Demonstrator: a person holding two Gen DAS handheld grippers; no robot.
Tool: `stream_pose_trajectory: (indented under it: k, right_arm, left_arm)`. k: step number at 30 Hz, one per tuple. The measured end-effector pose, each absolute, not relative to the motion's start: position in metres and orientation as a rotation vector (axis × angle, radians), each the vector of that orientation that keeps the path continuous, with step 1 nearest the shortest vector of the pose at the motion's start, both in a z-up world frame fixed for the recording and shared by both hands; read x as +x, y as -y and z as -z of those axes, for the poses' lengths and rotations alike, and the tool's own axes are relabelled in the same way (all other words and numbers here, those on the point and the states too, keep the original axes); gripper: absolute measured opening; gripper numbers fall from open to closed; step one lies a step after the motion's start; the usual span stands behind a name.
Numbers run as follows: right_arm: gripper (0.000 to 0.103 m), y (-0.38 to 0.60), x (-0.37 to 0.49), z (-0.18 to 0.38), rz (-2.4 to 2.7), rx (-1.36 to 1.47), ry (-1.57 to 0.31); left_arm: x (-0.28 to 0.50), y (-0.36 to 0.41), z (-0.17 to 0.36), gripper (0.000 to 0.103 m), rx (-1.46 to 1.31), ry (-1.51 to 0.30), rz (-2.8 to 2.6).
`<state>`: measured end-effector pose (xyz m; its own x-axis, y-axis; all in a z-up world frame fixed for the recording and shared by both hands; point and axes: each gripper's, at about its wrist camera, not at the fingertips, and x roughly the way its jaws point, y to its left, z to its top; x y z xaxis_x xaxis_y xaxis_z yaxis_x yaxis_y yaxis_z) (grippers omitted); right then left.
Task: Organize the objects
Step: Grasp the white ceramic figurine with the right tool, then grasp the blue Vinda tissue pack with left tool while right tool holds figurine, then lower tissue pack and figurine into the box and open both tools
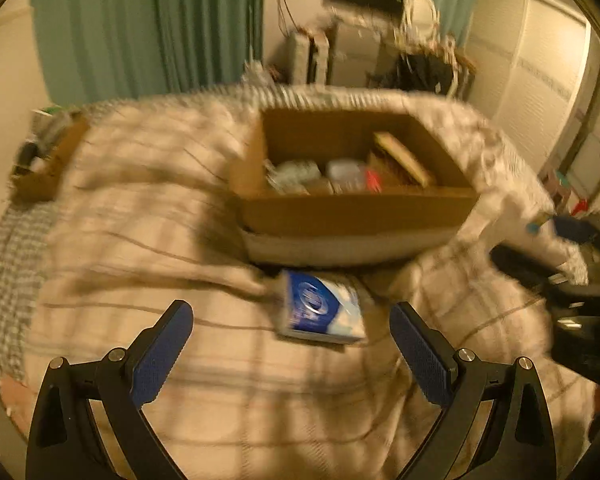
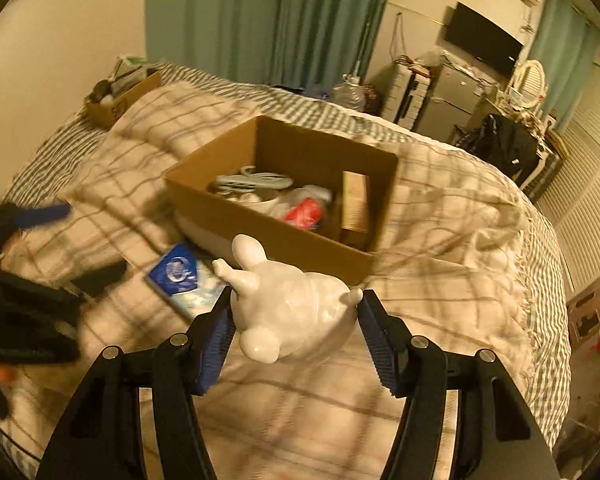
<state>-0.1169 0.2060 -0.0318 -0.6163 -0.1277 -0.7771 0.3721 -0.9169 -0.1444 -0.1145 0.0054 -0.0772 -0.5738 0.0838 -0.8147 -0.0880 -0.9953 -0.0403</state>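
Right wrist view: the right gripper (image 2: 296,320) is clenched on a white ceramic animal figurine (image 2: 288,308), pinched at its flanks between the two blue pads (image 2: 216,336), ears pointing up and to the left of the fingers. Straight beyond the fingertips sits the open cardboard box (image 2: 268,236), its near wall just past the figurine, its long axis running from left-near to right-far; a cable, a red item and a small carton already lie inside. Left of the fingers, a blue-and-white tissue pack (image 2: 182,280) lies flat on the checked blanket (image 2: 440,240), close against the box.

Left wrist view, blurred: the left gripper (image 1: 292,340) is spread wide and empty, with the tissue pack just ahead between its fingertips. Judging by this, the left is nearer the pack; the right need only go forward over the box wall.
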Motion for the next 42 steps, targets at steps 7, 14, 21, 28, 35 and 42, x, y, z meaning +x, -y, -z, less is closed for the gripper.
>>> stream_pose_trajectory:
  k: [7,14,21,28,35,42]
  right_arm:
    - [0.060,-0.216,-0.133,0.048,2.521,1.202,-0.422]
    - [0.060,-0.220,-0.141,0.073,2.476,1.234,-0.384]
    - [0.060,-0.220,-0.127,0.063,2.495,1.213,-0.377]
    - [0.060,-0.219,-0.091,0.026,2.547,1.121,-0.387]
    - [0.060,-0.219,-0.058,-0.025,2.598,1.004,-0.392]
    - [0.060,-0.211,-0.067,-0.087,2.638,0.854,-0.370]
  left_arm:
    - [-0.147,-0.036,0.143,0.101,-1.593,-0.146,-2.641]
    - [-0.156,-0.052,0.162,0.074,-1.580,-0.226,-2.582]
    - [-0.125,-0.050,0.136,0.072,-1.481,-0.162,-2.595]
    - [-0.077,-0.043,0.084,0.072,-1.329,-0.026,-2.639]
    - [-0.067,-0.019,0.022,0.072,-1.177,0.015,-2.714]
    - [-0.087,0.002,-0.044,0.072,-1.012,-0.028,-2.817]
